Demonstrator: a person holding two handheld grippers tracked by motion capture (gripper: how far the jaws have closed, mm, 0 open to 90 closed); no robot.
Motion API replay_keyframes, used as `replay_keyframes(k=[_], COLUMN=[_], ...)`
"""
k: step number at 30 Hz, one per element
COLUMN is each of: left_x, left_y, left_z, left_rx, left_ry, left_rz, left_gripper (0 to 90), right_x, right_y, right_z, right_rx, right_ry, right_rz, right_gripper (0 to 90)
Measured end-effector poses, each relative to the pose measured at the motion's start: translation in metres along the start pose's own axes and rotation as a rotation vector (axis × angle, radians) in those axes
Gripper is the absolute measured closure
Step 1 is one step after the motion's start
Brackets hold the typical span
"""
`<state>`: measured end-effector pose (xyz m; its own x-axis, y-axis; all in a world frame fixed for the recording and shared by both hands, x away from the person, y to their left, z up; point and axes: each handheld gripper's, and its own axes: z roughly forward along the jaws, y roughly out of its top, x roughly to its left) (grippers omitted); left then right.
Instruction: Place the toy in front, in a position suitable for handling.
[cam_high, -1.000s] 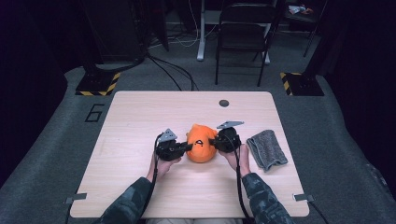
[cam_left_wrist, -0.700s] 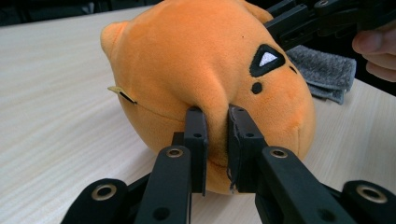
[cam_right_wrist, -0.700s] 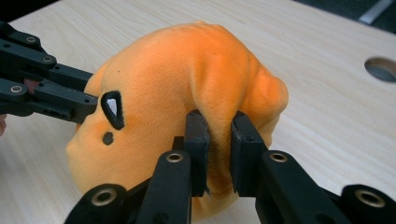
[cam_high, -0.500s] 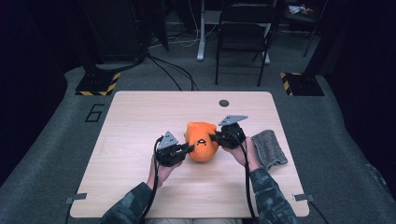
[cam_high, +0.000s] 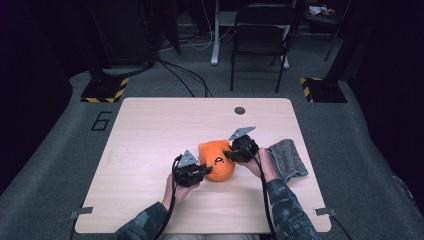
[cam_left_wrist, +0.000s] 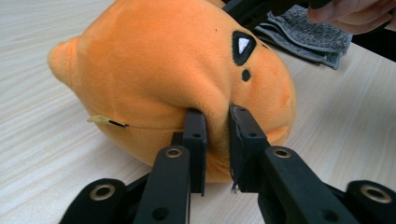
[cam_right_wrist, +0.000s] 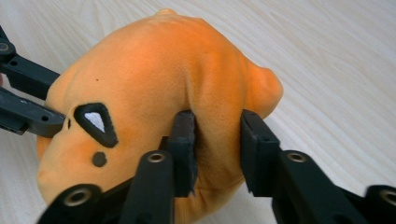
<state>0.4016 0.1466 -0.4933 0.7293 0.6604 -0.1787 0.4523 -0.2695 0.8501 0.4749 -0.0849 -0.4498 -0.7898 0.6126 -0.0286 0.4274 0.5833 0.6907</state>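
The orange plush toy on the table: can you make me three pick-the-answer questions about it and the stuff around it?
1. Where is the grey cloth?
A. right of the orange plush toy
B. left of it
C. on top of it

2. How many black claws pinch the toy?
A. none
B. one
C. two

3. What is the toy's fabric like at the left claw?
A. flat
B. squeezed into a fold
C. torn open

Answers:
1 A, the high view shows the cloth by the table's right edge.
2 C, the left claw and the right claw each grip it from one side.
3 B, a ridge of plush bulges between the pads.
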Motion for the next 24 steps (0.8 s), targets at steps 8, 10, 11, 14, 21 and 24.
replay_keyframes(k=[8,10,11,14,21,24], left_x=[0.007,0.008,0.009,0.013,0.04,0.053], left_y=[0.006,0.007,0.007,0.005,-0.006,-0.014], left_z=[-0.012,-0.021,-0.025,-0.041,-0.073,-0.082], left_rx=[0.023,0.024,0.021,0.017,0.068,0.09], left_ry=[0.022,0.033,0.045,0.086,0.225,0.255], left_rz=[0.007,0.002,0.001,-0.002,-0.059,-0.11], left_gripper=[48.3,41.8,38.8,32.3,21.2,19.4], right_x=[-0.007,-0.009,-0.007,-0.001,0.031,0.047], right_y=[-0.003,-0.002,-0.002,0.001,0.017,0.024], right_z=[-0.008,-0.011,-0.013,-0.018,-0.033,-0.026], right_rx=[-0.018,-0.022,-0.026,-0.029,-0.03,-0.019], right_ry=[-0.006,-0.011,-0.011,-0.038,-0.101,-0.122], right_rz=[0.078,0.094,0.101,0.139,0.234,0.245], right_gripper=[41.1,37.4,35.3,25.4,12.3,7.7])
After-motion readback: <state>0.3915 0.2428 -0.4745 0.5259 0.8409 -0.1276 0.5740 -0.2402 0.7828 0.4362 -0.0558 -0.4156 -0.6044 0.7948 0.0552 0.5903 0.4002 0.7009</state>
